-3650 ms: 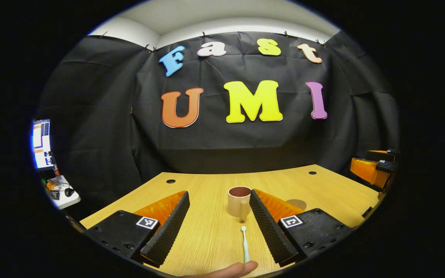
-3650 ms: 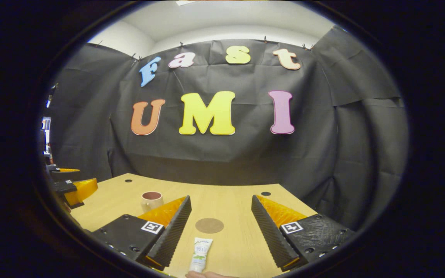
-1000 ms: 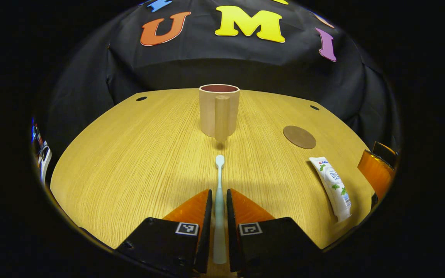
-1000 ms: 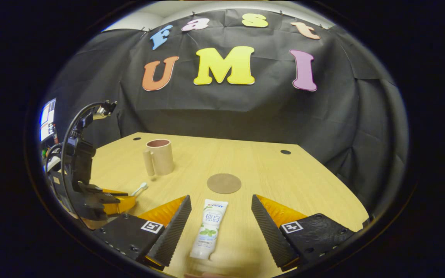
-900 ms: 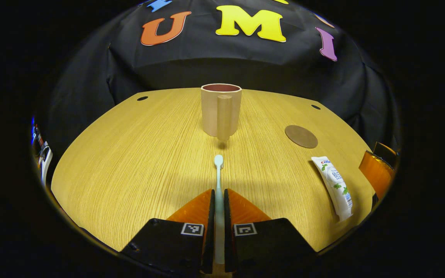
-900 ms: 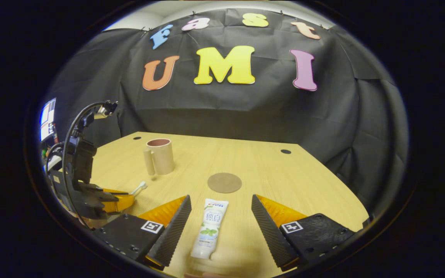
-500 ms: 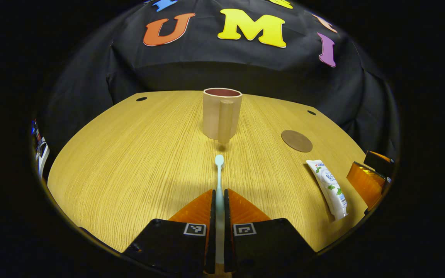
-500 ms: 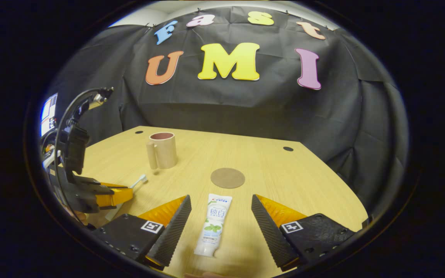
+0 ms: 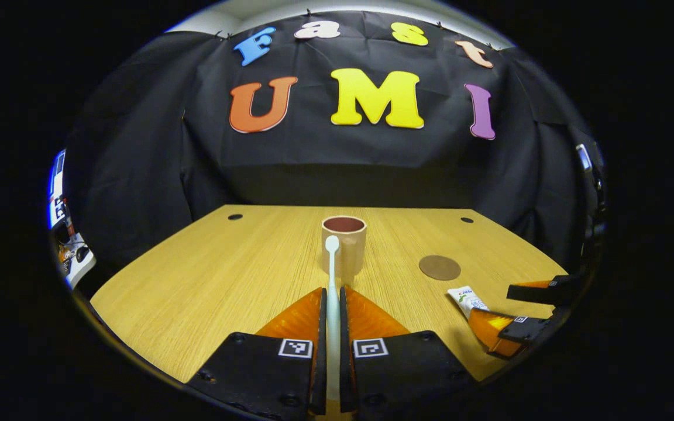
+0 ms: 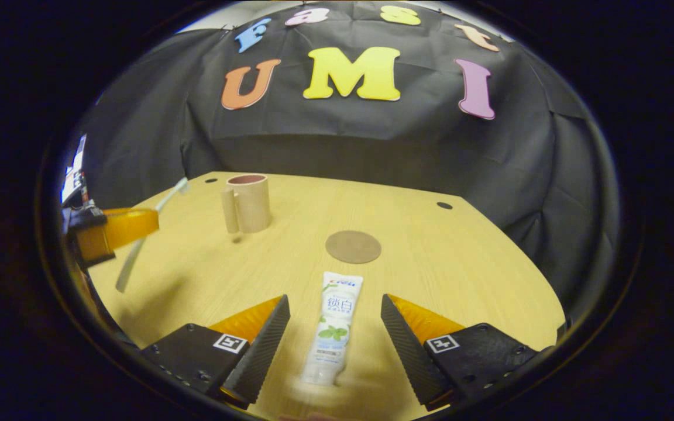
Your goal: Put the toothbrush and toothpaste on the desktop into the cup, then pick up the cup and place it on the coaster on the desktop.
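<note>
My left gripper (image 9: pixel 331 290) is shut on the pale toothbrush (image 9: pixel 332 275), whose head points at the beige cup (image 9: pixel 346 234) ahead. In the right gripper view the left gripper (image 10: pixel 148 221) holds the toothbrush (image 10: pixel 129 266) tilted in the air, left of the cup (image 10: pixel 249 202). My right gripper (image 10: pixel 334 299) is open low over the desk, with the white toothpaste tube (image 10: pixel 332 330) lying flat between its fingers. The left gripper view has the tube (image 9: pixel 466 296) partly hidden by the right gripper (image 9: pixel 512 318). The round brown coaster (image 10: pixel 353 246) lies beyond the tube.
The wooden desk (image 9: pixel 196 280) has small cable holes (image 9: pixel 234 217) near its far corners. Black cloth hangs close behind its far edge. A side table with a screen (image 9: pixel 56 187) stands off the desk's left edge.
The left gripper closed on the toothbrush and lifted it off the desk, tilting it upward toward the cup. The right gripper moved forward over the toothpaste, still open.
</note>
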